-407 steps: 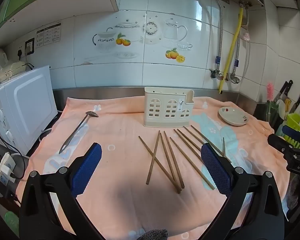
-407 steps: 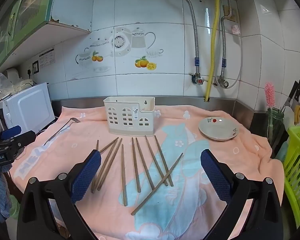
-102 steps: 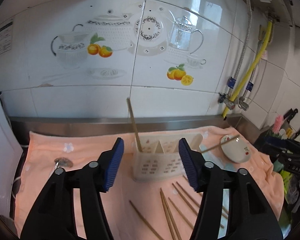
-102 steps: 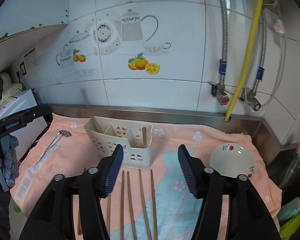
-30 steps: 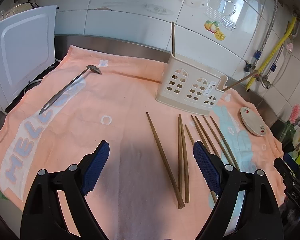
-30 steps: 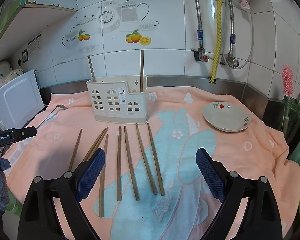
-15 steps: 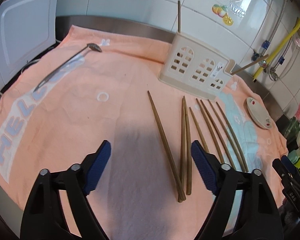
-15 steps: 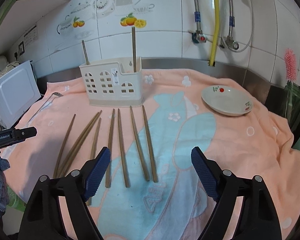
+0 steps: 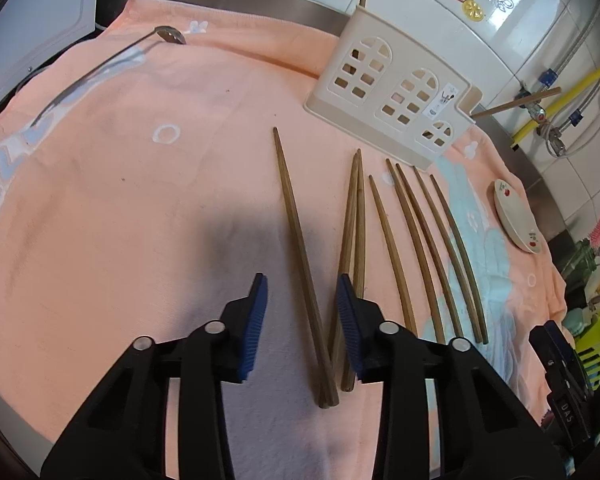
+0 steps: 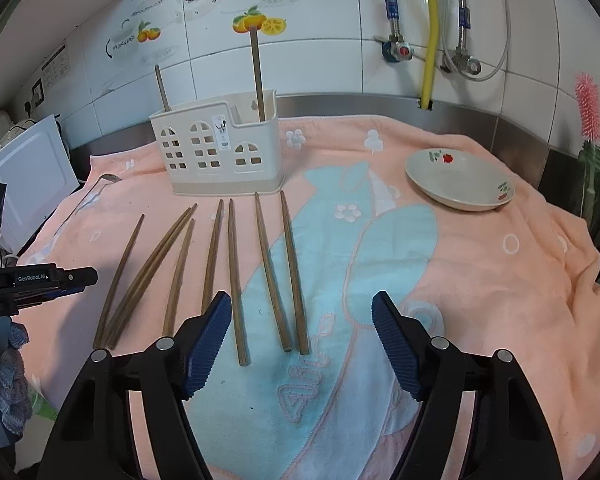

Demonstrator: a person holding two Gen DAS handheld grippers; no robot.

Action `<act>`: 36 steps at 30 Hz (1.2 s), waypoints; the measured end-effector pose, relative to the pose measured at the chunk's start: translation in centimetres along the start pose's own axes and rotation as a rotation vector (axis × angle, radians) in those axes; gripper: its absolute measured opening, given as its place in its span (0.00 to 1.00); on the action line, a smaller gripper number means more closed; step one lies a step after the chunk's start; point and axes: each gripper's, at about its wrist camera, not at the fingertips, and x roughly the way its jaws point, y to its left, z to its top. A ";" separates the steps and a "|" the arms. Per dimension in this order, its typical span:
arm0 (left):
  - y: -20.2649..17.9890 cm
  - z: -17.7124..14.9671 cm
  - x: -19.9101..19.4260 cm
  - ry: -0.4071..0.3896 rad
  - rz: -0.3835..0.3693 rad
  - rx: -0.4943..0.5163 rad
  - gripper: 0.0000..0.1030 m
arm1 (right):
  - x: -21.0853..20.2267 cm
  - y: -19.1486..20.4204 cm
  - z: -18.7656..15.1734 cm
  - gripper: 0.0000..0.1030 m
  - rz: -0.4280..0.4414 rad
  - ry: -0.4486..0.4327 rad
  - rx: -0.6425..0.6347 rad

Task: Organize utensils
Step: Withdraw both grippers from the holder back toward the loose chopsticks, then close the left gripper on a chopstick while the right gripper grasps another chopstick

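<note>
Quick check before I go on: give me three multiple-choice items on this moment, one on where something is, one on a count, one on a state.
1. Where is the dish?
A. right of the holder
B. inside the holder
C. on the microwave

2. How many chopsticks stand in the holder?
A. none
B. two
C. five

3. What lies between the left gripper's jaws?
A. the ladle
B. nothing
C. a chopstick, not yet clamped

Answers:
1 A, it sits on the towel, apart from the holder.
2 B, two stand up above its rim.
3 C, the leftmost chopstick runs between the closing jaws, with gaps at both pads.
</note>
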 end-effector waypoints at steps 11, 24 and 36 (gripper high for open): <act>-0.5 -0.6 1.0 0.010 -0.012 -0.001 0.15 | 1.0 -0.2 -0.2 0.56 0.021 0.028 0.001; -0.1 -0.8 2.6 0.043 0.003 -0.011 0.11 | 2.0 0.1 -0.1 0.51 0.036 0.050 -0.018; -0.2 -0.6 2.9 0.046 0.052 0.061 0.06 | 4.3 0.0 0.0 0.33 0.051 0.103 -0.015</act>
